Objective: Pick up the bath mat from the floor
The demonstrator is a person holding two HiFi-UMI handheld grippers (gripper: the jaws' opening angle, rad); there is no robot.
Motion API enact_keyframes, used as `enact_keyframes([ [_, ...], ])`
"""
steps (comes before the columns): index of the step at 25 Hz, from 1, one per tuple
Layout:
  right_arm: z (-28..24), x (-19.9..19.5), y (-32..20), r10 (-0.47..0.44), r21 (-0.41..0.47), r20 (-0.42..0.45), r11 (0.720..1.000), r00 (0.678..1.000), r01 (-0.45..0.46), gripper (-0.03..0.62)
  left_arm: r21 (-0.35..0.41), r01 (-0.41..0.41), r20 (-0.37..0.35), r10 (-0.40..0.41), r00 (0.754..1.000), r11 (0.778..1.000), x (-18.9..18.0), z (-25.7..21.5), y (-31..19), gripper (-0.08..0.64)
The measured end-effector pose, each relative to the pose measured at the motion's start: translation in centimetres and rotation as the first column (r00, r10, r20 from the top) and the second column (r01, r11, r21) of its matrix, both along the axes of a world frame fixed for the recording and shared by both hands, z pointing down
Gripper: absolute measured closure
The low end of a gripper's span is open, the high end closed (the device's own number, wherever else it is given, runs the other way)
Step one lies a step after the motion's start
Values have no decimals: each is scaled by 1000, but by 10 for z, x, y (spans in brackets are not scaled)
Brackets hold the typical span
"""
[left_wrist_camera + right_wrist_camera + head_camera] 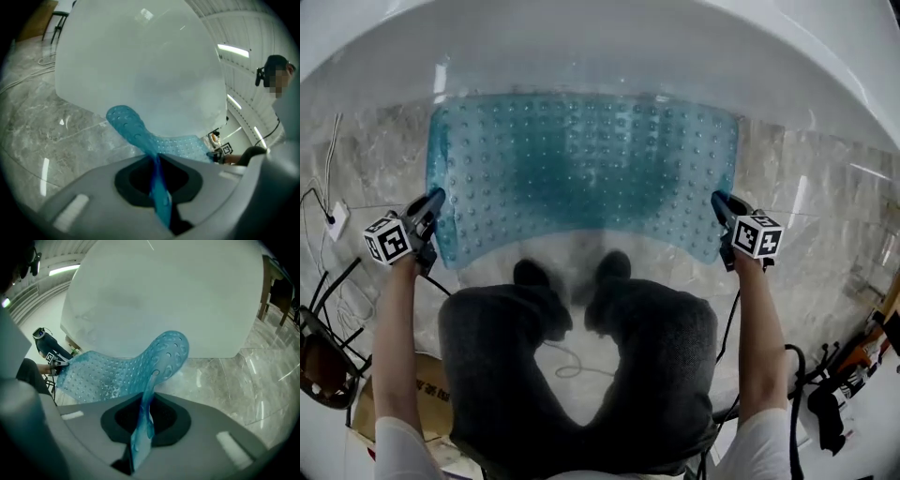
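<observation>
2 pinches, left gripper (436,200), right gripper (718,202); bath mat (581,169) possibly airborne

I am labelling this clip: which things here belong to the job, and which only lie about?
Job:
- bath mat
- left gripper, jaws shut on the mat's edge
- right gripper, likewise

Lying about:
- white tub
- cardboard box

The person wore dark grey trousers (581,375), black shoes (532,275) and a white top with short sleeves (397,444). The left gripper (437,197) and the right gripper (716,200) each had slim dark jaws, a grey housing (84,187) and a white cube (386,239) printed with black square markers. A thin black cable (729,323) ran from the right one.
</observation>
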State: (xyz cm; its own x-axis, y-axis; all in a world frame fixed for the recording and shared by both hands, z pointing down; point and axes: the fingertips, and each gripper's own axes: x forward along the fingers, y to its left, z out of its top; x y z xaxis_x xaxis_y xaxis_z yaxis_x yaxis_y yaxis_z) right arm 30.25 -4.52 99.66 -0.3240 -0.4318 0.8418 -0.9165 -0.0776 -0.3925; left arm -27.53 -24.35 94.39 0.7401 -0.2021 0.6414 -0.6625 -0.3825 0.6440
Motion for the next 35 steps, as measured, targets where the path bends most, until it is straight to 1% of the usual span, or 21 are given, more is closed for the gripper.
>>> enact_keyframes([
  [2,-35,-13,8,-11,-12,9,1000,1000,12,560,-25,-17,-8,17,1000,1000,7,-33,12,541],
  [4,-60,-21,23,-26,-40,17,999,1000,27,560,-57,-29,-17,28,999,998,8,-59,28,541],
  [5,-71,-24,27,-36,-50,17,998,999,37,560,-60,-33,-23,32,999,998,6,-69,33,541],
  [7,-94,-21,25,-40,-52,13,998,999,41,560,-41,-42,-26,41,999,998,6,-89,34,541],
  [9,-126,-19,26,-7,-45,26,999,1000,8,560,-21,-54,-23,53,998,998,8,-119,31,541],
  [13,-204,-25,43,72,-53,93,996,993,-67,562,-12,-61,-30,61,998,998,10,-204,39,541],
  [15,-246,-27,46,95,-49,114,995,989,-90,563,1,-82,-32,82,996,997,14,-246,43,541],
  [20,-334,-51,58,112,-34,175,994,978,-108,565,29,-152,-44,153,987,988,18,-344,53,541],
  [23,-394,-56,69,121,-18,216,993,969,-120,566,53,-188,-60,191,980,981,27,-405,65,541],
  [25,-433,-59,74,123,0,241,992,963,-127,566,70,-198,-69,203,977,978,30,-447,71,541],
  [27,-469,-59,76,129,27,265,990,955,-141,566,84,-193,-78,199,977,978,35,-486,75,541],
  [29,-486,-55,78,148,47,296,984,944,-169,566,78,-176,-86,183,979,981,45,-506,79,541],
  [31,-483,-51,79,187,46,333,976,924,-214,566,50,-150,-99,154,983,987,56,-507,77,541],
  [32,-484,-52,74,207,51,347,970,915,-239,566,43,-131,-117,136,984,990,59,-507,70,541],
  [33,-490,-55,62,222,69,354,963,909,-262,566,47,-112,-148,117,982,993,59,-509,58,541],
  [35,-517,-66,29,239,130,353,945,905,-301,565,77,-81,-228,96,969,994,53,-520,26,540],
])
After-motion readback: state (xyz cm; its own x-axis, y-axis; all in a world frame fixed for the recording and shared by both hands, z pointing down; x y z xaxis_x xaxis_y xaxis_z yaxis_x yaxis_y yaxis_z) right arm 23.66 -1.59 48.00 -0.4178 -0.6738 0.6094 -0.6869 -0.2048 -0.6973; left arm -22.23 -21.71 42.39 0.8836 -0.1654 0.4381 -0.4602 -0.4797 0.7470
